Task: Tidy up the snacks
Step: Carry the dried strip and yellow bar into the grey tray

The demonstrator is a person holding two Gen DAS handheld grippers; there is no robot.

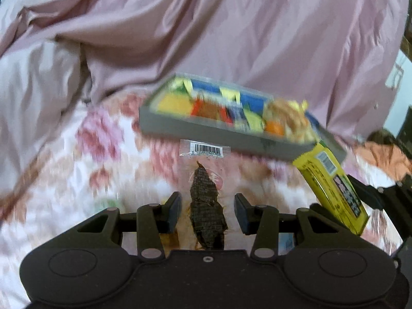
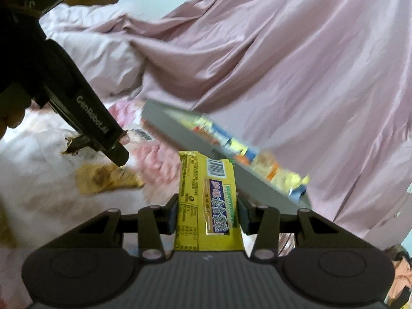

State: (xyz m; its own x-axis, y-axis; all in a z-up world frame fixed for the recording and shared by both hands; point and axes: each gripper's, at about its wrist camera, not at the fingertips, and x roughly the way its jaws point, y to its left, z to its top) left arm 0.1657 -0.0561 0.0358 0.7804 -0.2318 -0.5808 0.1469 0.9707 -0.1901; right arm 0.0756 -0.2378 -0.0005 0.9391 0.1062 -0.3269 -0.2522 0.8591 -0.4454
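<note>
Left gripper [image 1: 207, 212] pinches a clear-wrapped dark snack packet [image 1: 206, 206]; right gripper [image 2: 207, 212] clamps a yellow foil packet [image 2: 208, 206]. Risk: the full grey tray [image 1: 206, 126] overflows, or the slick wrappers slip.

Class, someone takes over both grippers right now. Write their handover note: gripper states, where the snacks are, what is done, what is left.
Left gripper: shut on a clear packet holding a dark dried snack, clear edges in the pads.
Right gripper: shut on the yellow snack bar.
Grey box: on the floral bedspread ahead, already holding many colourful snacks.
Left to do: both held snacks into the box. One tan snack lies on the bed.
</note>
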